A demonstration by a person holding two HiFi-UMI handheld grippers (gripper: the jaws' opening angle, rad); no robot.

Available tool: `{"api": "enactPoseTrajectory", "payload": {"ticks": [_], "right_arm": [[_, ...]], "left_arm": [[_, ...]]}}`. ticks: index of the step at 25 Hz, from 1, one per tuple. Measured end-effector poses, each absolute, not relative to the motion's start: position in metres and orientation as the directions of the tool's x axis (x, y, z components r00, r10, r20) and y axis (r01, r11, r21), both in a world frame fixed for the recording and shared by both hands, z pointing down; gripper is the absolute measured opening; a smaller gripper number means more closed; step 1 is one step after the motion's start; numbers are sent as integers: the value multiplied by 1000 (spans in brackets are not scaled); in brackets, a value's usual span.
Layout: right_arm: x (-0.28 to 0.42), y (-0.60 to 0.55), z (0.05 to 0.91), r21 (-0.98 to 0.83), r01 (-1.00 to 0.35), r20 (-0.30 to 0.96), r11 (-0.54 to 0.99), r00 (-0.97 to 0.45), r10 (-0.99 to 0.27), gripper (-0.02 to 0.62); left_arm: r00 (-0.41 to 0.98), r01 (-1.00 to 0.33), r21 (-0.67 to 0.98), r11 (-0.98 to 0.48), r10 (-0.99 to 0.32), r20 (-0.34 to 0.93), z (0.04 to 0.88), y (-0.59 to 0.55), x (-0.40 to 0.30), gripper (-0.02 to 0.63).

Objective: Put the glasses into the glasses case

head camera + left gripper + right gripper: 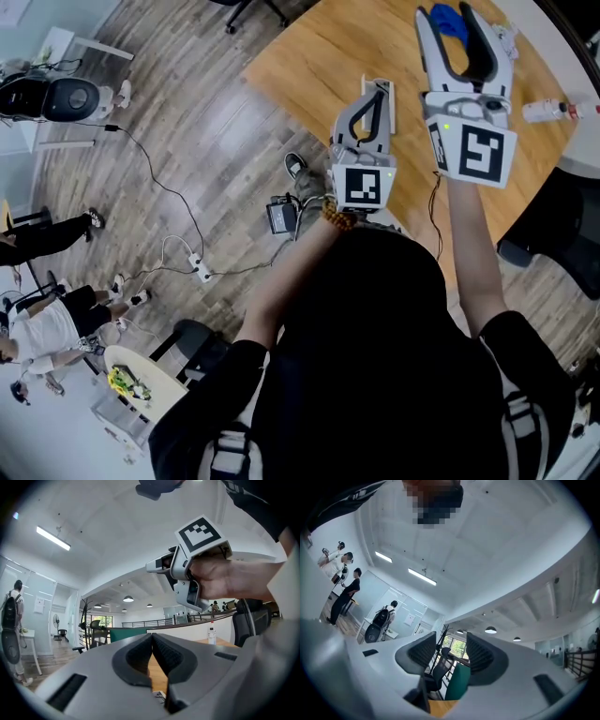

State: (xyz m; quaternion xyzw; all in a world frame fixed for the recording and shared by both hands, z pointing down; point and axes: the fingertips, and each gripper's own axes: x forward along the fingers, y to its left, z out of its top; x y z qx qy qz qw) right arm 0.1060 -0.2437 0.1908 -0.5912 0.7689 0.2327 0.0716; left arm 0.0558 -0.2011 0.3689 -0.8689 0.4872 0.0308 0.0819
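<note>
Wood-plank floor (187, 141) fills the left of the head view, with cables and a power strip (202, 272) on it. The round wooden table (309, 56) takes the upper right. A person in a black top (375, 375) stands at its edge with both arms stretched out over it. A black chair (553, 234) sits at the right, and other people stand far off at the left edge.

The right gripper (451, 641) is tilted upward, so its own view shows ceiling, lamps and a far window. Its jaws stand apart with only the room showing between the pads. The left gripper view catches it from the side, with the right hand (229, 576) wrapped round its handle.

The left gripper (152, 634) is nearer the table edge and about level. Its jaws are together, pads meeting at the tips, and nothing is caught in them (only bare tabletop shows through the gap below the tips).

A small bottle (555, 111) lies on the table to the right of the right gripper. A small white thing (393, 101) lies on the wood just beside the left gripper's jaw tips.

A blue thing (453, 30) lies on the far part of the table, seen through the right gripper's gap in the head view. I cannot tell whether it is the glasses case. No view shows the glasses clearly.
</note>
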Motion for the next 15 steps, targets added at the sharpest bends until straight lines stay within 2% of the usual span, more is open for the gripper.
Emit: {"api": "enactPoseTrajectory", "payload": {"ticks": [6,15], "right_arm": [[112,-234,233,263,-941,-306,212,-290,-907,193],[118,-208,285,206,-956,-273,211,-263,-926,149]], "left_arm": [[526,-849,-138,-509,-837,-151,366,-195,54,20],[544,-838,-128,-530,-825,-150,373,-189,57,20]]}}
